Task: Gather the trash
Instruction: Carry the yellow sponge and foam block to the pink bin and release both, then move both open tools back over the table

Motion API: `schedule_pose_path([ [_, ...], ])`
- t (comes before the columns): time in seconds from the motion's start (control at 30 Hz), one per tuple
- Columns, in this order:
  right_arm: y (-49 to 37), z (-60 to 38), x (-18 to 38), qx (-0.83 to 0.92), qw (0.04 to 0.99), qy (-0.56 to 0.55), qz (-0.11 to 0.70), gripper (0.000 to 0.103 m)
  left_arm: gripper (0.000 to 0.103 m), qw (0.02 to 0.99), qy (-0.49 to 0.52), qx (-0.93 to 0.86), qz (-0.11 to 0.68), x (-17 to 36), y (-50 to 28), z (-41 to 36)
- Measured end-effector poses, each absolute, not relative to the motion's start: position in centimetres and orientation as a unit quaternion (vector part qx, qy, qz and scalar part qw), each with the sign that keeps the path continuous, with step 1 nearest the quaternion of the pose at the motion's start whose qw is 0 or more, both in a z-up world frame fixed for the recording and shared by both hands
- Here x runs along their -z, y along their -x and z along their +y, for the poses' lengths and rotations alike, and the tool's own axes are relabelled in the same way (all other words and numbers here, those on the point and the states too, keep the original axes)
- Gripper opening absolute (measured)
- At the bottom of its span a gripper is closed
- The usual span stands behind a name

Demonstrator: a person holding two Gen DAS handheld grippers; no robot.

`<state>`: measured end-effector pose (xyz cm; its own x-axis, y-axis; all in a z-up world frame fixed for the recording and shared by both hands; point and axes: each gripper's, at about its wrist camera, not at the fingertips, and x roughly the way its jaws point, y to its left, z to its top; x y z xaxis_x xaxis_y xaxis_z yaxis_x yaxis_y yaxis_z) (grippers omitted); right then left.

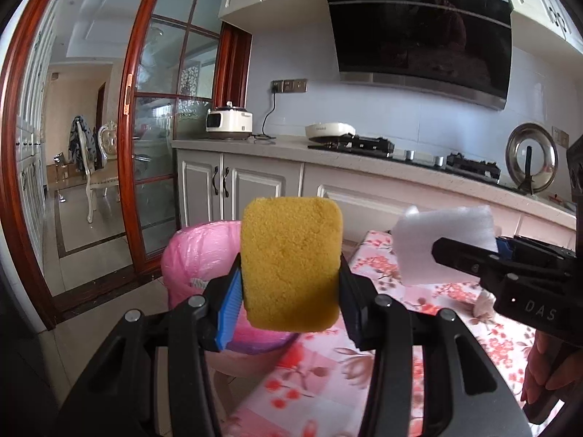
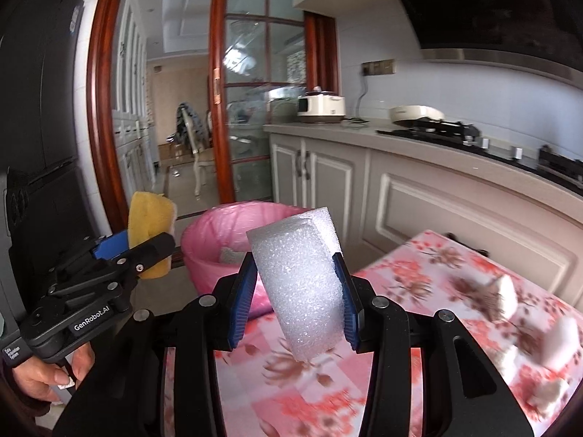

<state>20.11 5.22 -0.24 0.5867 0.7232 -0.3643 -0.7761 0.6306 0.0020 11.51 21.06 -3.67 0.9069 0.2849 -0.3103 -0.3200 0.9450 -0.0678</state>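
Note:
My left gripper [image 1: 289,302] is shut on a yellow sponge [image 1: 291,262], held upright between the blue pads. In the right wrist view the same sponge [image 2: 149,229] shows at the left in the left gripper [image 2: 145,251]. My right gripper [image 2: 295,306] is shut on a white foam block [image 2: 302,284], which sits tilted between the pads. The foam block [image 1: 437,240] and the right gripper [image 1: 470,255] enter the left wrist view from the right. A bin lined with a pink bag [image 2: 226,240] stands just beyond the table's end, ahead of both grippers; the bin [image 1: 196,255] holds a grey scrap.
A table with a pink flowered cloth [image 2: 437,291] lies under both grippers, with several white foam pieces [image 2: 561,338] on its right part. Kitchen cabinets and a counter [image 1: 277,145] with a stove run behind. A glass sliding door [image 1: 164,109] stands open at the left.

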Motion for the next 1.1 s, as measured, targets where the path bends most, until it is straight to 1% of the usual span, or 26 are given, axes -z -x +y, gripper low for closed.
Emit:
schedule_pose_path([
  [0.33, -24.6, 12.3, 0.4, -0.453, 0.869, 0.082, 0.180, 0.041, 0.046, 0.966, 0.065, -0.197, 0.156, 4.2, -14.6, 27.7],
  [0.53, -27.9, 16.6, 1.7, -0.469, 0.856, 0.080, 0.201, 0.041, 0.046, 0.960, 0.069, -0.197, 0.186, 6.0, -18.7, 31.4],
  [0.73, -31.2, 18.9, 2.3, -0.487, 0.843, 0.060, 0.220, 0.043, 0.047, 0.953, 0.089, -0.204, 0.205, 7.4, -22.0, 34.9],
  [0.8, -32.3, 19.4, 2.5, -0.495, 0.838, 0.055, 0.223, 0.045, 0.052, 0.952, 0.087, -0.207, 0.210, 7.7, -22.9, 35.5],
  [0.83, -32.6, 19.6, 2.6, -0.493, 0.838, 0.056, 0.225, 0.054, 0.062, 0.952, 0.086, -0.206, 0.211, 7.8, -23.3, 35.7],
  [0.87, -32.9, 19.6, 2.8, -0.489, 0.840, 0.054, 0.227, 0.061, 0.075, 0.951, 0.086, -0.208, 0.210, 7.9, -23.7, 36.1],
  [0.9, -33.1, 19.5, 2.9, -0.487, 0.842, 0.049, 0.226, 0.069, 0.080, 0.950, 0.085, -0.217, 0.209, 8.0, -23.9, 36.3],
  [0.93, -33.2, 19.1, 2.8, -0.487, 0.843, 0.042, 0.225, 0.069, 0.086, 0.947, 0.086, -0.231, 0.205, 7.9, -23.9, 36.6],
  [1.1, -32.4, 17.3, 2.6, -0.478, 0.850, 0.051, 0.214, 0.069, 0.087, 0.943, 0.091, -0.256, 0.194, 7.6, -22.8, 37.0],
])
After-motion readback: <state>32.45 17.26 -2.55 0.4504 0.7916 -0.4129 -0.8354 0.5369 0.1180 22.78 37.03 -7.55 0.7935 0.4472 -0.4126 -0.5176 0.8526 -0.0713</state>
